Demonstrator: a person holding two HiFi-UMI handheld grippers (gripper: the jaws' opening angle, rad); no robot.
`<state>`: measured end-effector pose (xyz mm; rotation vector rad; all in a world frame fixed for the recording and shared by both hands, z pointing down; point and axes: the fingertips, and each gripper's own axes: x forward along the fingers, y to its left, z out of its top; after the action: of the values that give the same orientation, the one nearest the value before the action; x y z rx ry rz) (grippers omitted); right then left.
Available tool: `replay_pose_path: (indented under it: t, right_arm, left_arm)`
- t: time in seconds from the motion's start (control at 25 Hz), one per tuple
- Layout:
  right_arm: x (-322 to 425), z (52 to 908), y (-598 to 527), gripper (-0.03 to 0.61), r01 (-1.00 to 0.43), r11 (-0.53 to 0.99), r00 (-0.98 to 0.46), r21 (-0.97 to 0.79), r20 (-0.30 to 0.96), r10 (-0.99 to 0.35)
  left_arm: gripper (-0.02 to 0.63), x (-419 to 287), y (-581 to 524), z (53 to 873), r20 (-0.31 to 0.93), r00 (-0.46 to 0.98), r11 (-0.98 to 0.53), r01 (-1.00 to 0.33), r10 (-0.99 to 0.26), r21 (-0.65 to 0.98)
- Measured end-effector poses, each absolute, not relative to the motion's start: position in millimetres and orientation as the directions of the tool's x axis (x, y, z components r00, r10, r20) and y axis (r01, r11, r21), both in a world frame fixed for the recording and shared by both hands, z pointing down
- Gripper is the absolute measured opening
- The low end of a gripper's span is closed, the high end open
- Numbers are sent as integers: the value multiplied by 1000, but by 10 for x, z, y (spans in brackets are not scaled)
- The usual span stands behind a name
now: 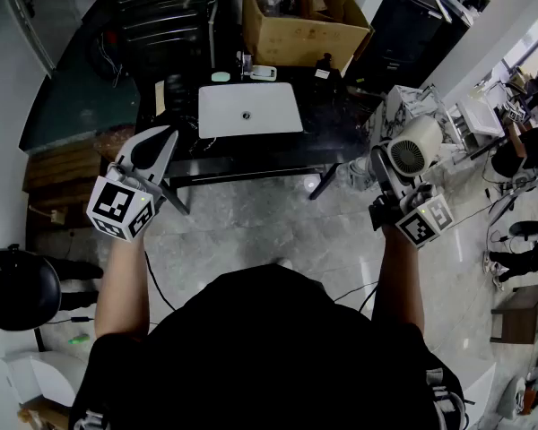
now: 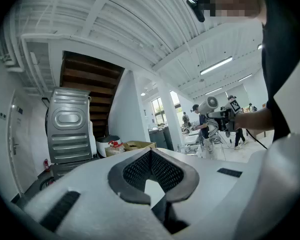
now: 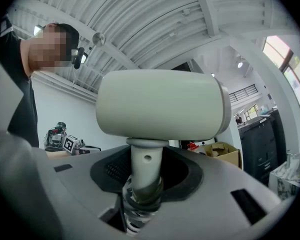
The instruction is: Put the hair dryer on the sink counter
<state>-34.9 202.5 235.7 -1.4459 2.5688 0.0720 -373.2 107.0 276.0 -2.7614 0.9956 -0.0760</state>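
Above glossy floor (image 1: 251, 231), right claw (image 3: 145, 181) pinches smooth cylindrical hair dryer (image 3: 160, 109); left claw (image 2: 151, 159) pressed together.

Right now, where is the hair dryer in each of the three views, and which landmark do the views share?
Head view: hair dryer at the right, above the marker cube.
Left gripper view: small, far off, right of centre.
Right gripper view: large, filling the centre.
Shared landmark: cardboard box.
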Motion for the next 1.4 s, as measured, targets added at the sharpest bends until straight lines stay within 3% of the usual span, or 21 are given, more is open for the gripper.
replay_pose_path:
  t: [0.48,1.4]
  right_arm:
    - [84,2452,1836,153,-848,527,-508,-55,-197,-839]
    - [2189,2885,205,153,-752,647,-621,-126,-195,-759]
  left_arm:
    - [14,-3297,900,2823,-2,773,-753,-620,-635,-220]
    - [15,-1210,-190,2947,71,690,-687,-697,-721,-207]
